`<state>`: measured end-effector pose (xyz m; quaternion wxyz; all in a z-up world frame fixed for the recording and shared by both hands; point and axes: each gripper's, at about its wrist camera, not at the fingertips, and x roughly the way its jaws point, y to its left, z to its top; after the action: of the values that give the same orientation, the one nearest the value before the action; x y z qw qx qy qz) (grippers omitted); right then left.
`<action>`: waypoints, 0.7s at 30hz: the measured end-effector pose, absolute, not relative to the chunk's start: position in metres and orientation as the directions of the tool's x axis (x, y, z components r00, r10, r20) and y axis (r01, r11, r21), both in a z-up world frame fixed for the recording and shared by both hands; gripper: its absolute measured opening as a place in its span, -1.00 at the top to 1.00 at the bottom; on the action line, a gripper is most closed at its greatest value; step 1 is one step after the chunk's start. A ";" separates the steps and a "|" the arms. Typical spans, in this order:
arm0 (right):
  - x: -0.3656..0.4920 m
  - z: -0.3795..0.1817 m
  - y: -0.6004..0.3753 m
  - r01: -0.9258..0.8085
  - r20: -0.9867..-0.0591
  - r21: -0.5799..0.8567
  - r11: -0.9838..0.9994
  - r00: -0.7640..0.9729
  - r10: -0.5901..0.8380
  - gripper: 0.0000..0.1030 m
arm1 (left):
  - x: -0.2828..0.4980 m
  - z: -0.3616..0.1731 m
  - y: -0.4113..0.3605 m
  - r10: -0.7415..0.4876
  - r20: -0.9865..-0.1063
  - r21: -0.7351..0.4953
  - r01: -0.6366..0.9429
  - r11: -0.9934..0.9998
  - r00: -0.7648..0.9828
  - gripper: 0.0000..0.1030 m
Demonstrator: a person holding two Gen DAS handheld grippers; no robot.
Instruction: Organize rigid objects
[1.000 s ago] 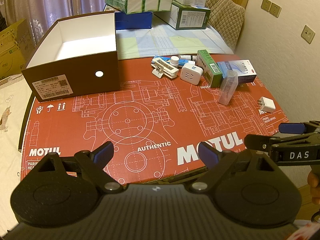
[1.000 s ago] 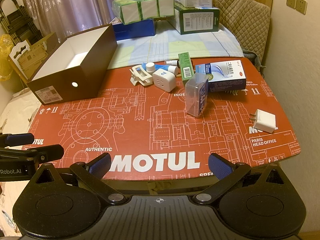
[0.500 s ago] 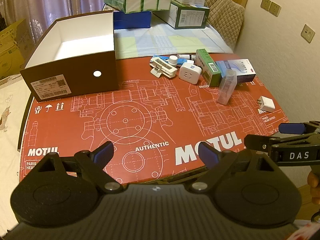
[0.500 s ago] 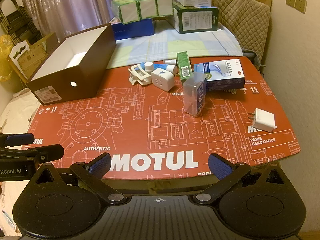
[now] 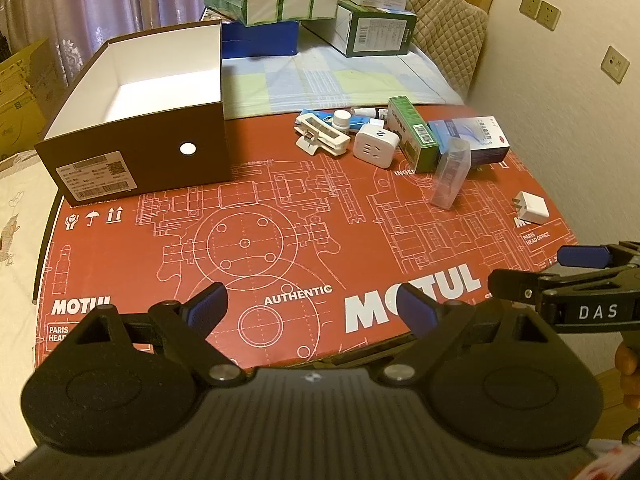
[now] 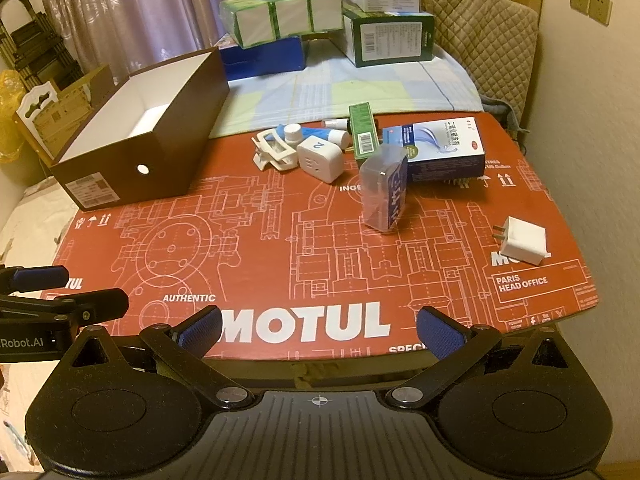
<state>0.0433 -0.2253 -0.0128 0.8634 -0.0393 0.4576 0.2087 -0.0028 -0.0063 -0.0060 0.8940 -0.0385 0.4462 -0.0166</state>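
The rigid objects lay in a loose cluster in the upper middle of both views, on the red printed cardboard sheet (image 6: 280, 264) that covered the table. At the left of the frame stood the brown box (image 5: 160, 160), open-topped and white inside, with nothing visible in it; it sat well apart from the cluster. Next came a white clip (image 6: 274, 154), touching a small white bottle (image 6: 292, 133) and a blue tube (image 6: 320, 135) behind it. Just beside these sat a white socket adapter (image 6: 322, 158) marked with a 2. Then came a narrow green box (image 6: 363, 132), and in front of it a clear plastic case (image 6: 384, 190) leaning against a blue and white carton (image 6: 440, 148). Alone toward the right edge lay a white plug charger (image 6: 524, 240), its prongs pointing left.

Both tools hovered at the near edge of the sheet, low in the frame. The left gripper (image 5: 310, 312) had its blue pads spread wide with nothing between them, and the right gripper (image 6: 320, 330) was likewise spread and held nothing. Each showed at the side of the other's view.
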 end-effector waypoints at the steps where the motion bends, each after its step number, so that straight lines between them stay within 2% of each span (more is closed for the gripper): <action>1: 0.043 -0.012 -0.225 -0.397 -0.806 0.123 0.910 0.494 0.324 -0.96 | -0.003 -0.006 -0.008 -0.064 -0.797 -0.083 -0.004 0.997 0.601 -0.74; 21: 0.060 -0.019 -0.235 -0.377 -0.822 0.131 0.917 0.476 0.313 -0.96 | 0.021 -0.009 -0.019 -0.079 -0.818 -0.084 0.019 0.996 0.570 -0.74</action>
<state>0.0599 -0.2352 -0.0194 0.8583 -0.0341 0.4709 0.2009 0.0211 -0.0188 -0.0091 0.8855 -0.0328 0.4627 -0.0277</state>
